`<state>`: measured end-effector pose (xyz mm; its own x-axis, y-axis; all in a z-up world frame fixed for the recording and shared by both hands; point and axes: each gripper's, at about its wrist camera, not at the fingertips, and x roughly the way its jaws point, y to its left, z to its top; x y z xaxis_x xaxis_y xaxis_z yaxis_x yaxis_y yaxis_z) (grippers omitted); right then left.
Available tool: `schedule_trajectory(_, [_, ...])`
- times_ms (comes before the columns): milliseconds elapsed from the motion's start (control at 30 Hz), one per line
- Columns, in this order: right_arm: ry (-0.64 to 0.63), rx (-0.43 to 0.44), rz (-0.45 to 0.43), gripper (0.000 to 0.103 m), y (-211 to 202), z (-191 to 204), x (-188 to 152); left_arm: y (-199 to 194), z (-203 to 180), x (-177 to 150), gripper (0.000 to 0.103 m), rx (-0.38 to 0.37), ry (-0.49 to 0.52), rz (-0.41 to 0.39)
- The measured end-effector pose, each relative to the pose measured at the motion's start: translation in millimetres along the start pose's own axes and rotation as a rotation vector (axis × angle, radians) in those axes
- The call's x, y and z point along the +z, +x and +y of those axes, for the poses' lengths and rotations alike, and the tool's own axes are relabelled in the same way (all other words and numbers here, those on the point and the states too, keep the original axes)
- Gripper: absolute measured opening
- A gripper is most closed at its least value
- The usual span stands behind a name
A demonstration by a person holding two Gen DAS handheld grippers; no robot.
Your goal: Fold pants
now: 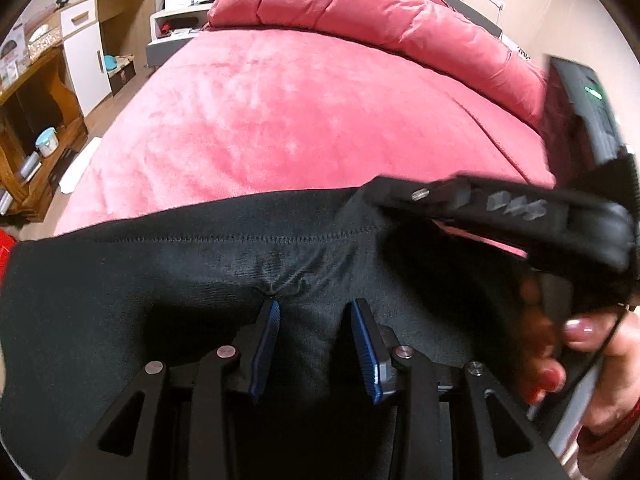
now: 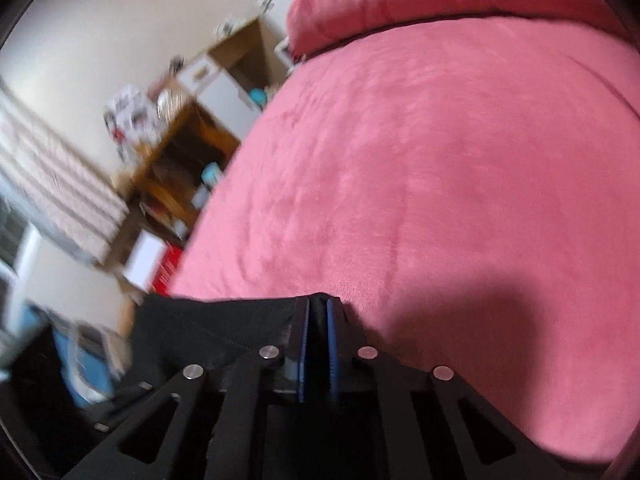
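Note:
The black pants (image 1: 160, 280) lie across the near edge of a pink bed (image 1: 280, 112); a stitched hem runs along their far edge. My left gripper (image 1: 315, 308) is open right above the black cloth, its blue pads (image 1: 270, 344) apart with fabric showing between them. My right gripper (image 2: 318, 312) is shut on a corner of the black pants (image 2: 208, 332), cloth pinched between its blue pads. In the left wrist view the right gripper (image 1: 384, 192) comes in from the right, held by a hand, its tip at the pants' far edge.
A rolled pink duvet (image 1: 380, 12) lies at the head of the bed. Wooden shelves (image 1: 36, 136) and a white cabinet (image 1: 86, 60) stand along the left wall. A red item (image 2: 166, 268) and a white box lie on the floor by the bed.

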<state>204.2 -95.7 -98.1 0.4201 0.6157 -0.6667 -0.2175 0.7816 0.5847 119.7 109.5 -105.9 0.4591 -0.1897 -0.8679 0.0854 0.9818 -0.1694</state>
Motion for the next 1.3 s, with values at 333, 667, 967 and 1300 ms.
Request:
schedule_trajectory(333, [-0.068, -0.174, -0.161, 0.029, -112.0, -17.0, -54.7, -12.6, -29.6, 11.8, 0.038, -0.032, 0.047, -0.067])
schedule_trajectory(667, [-0.039, -0.334, -0.136, 0.008, -121.8, -65.9, -76.5, 15.3, -45.0, 20.3, 0.038, 0.049, 0.113, -0.033])
schedule_trajectory(967, [-0.05, -0.375, -0.18, 0.005, -109.0, -73.8, -68.3, 35.5, -48.1, 32.2, 0.039, 0.092, 0.168, -0.012])
schedule_trajectory(1300, [-0.041, -0.384, -0.239, 0.041, -149.9, -50.5, -85.6, 0.5, -40.3, 14.0, 0.039, 0.005, 0.033, -0.05])
